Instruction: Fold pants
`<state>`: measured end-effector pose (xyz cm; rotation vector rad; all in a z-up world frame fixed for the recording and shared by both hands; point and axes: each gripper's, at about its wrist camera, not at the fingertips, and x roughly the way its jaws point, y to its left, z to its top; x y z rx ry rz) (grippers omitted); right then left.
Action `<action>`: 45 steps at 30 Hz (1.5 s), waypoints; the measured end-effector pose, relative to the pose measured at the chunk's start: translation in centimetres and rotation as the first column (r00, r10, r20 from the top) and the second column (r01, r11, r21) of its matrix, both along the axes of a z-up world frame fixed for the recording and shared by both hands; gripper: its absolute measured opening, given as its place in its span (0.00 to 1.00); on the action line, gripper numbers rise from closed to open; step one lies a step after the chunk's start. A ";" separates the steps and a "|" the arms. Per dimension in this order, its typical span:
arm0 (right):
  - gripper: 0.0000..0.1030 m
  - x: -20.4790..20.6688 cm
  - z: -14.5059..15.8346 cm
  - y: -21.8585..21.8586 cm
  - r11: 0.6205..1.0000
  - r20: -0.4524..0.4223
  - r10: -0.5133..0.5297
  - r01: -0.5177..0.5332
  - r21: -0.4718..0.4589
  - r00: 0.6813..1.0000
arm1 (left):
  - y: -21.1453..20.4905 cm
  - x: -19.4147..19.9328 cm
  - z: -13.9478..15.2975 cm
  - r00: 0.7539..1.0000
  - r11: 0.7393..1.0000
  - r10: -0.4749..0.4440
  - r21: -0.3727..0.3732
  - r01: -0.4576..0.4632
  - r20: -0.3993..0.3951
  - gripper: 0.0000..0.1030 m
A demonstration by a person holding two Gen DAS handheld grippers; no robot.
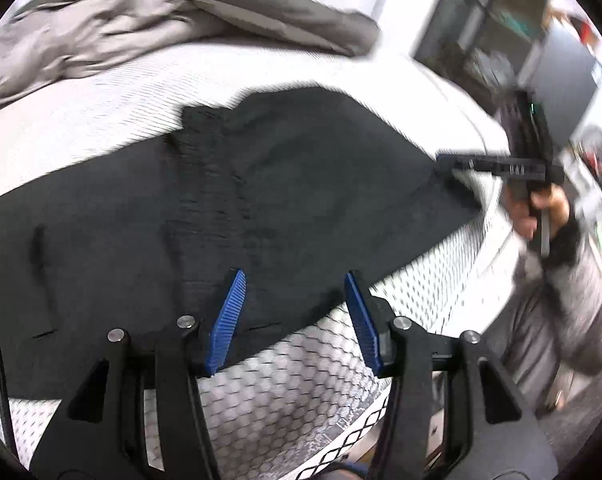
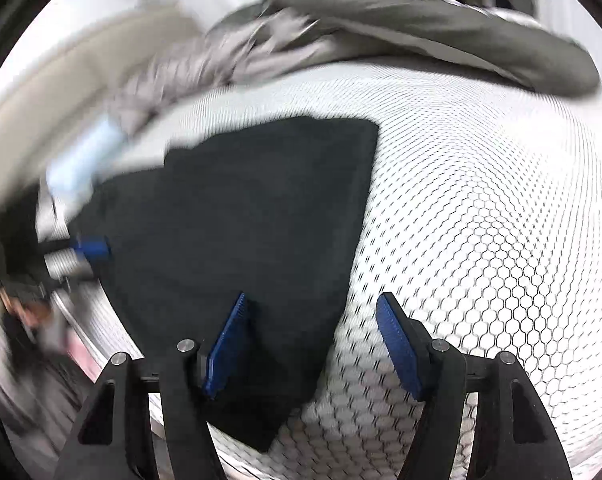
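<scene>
Black pants [image 1: 229,184] flat on honeycomb-textured mattress [image 1: 293,400]; left tongs [image 1: 293,320], right tongs [image 2: 313,344] parted, empty.

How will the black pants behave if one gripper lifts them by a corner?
Probably floppy: the black pants lie flat against the mattress with soft creases, so a lifted corner should drape rather than hold shape. Likely light, since the layers look thin. The textured mattress cover may grip them, so a push would probably bunch the fabric.
</scene>
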<state>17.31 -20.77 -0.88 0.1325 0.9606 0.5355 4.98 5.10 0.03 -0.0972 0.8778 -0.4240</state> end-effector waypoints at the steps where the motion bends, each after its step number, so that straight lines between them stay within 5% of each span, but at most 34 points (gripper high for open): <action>1: 0.66 0.9 -0.2 -0.4 0.999 -0.015 -0.001 0.002 0.036 1.000 | 1.3 -0.2 0.5 0.999 0.998 0.053 -0.014 -0.053 0.009 0.47; 4: 0.62 3.3 -2.4 -0.8 0.985 -0.114 -0.016 0.035 0.167 0.993 | 5.3 -0.9 1.5 0.979 0.976 0.203 -0.086 -0.202 0.005 0.47; 6: 0.44 4.8 -4.1 -0.5 0.980 -0.164 -0.030 0.061 0.188 0.986 | 8.0 -1.7 1.6 0.951 0.946 0.309 -0.107 -0.306 0.007 0.47; 8: 0.15 5.6 -5.3 -0.7 0.977 -0.178 -0.052 0.087 0.193 0.983 | 10.5 -2.2 1.3 0.916 0.910 0.400 -0.118 -0.398 -0.005 0.48; 10: 0.11 6.0 -4.2 -0.8 0.981 -0.122 -0.063 0.084 0.177 0.991 | 13.4 -3.3 0.8 0.867 0.860 0.496 -0.116 -0.497 -0.041 0.48; 13: 0.12 5.4 -2.4 -0.6 0.994 -0.060 -0.045 0.051 0.094 0.997 | 16.8 -5.6 -0.1 0.807 0.795 0.584 -0.143 -0.590 -0.083 0.48; 15: 0.26 6.0 -3.3 -0.9 0.999 -0.094 -0.049 0.049 -0.009 0.994 | 18.2 -7.0 -0.7 0.777 0.762 0.620 -0.151 -0.630 -0.113 0.48; 22: 0.59 3.9 -2.6 -2.6 0.995 -0.042 -0.097 0.096 -0.024 0.994 | 21.2 -8.8 -3.6 0.728 0.695 0.645 -0.218 -0.685 -0.233 0.51; 27: 0.61 2.5 -2.0 -2.4 0.996 -0.030 -0.070 0.068 -0.049 0.997 | 22.4 -9.7 -3.8 0.707 0.656 0.661 -0.264 -0.707 -0.249 0.55; 33: 0.62 2.9 -2.9 -1.7 0.997 -0.038 -0.062 0.060 -0.053 0.997 | 24.2 -8.4 -5.4 0.596 0.519 0.751 -0.304 -0.799 -0.286 0.53; 34: 0.63 3.1 -2.9 -1.3 0.997 -0.034 -0.058 0.056 -0.052 0.998 | 24.2 -7.8 -5.2 0.588 0.513 0.762 -0.301 -0.804 -0.270 0.47; 36: 0.63 3.2 -3.0 -1.2 0.997 -0.031 -0.053 0.051 -0.053 0.998 | 24.2 -6.9 -4.7 0.562 0.511 0.797 -0.246 -0.823 -0.224 0.08; 40: 0.63 2.8 -2.8 -2.0 0.998 -0.026 -0.054 0.053 -0.046 0.998 | 23.0 -6.6 -3.0 0.549 0.518 0.824 -0.204 -0.831 -0.139 0.02; 43: 0.63 2.5 -2.4 -2.8 0.997 -0.019 -0.063 0.062 -0.046 0.998 | 20.0 -6.3 0.7 0.582 0.573 0.813 -0.179 -0.800 0.001 0.02; 45: 0.63 2.4 -2.1 -3.2 0.996 -0.009 -0.074 0.074 -0.045 0.997 | 16.7 -5.6 3.9 0.629 0.632 0.773 -0.192 -0.751 0.084 0.02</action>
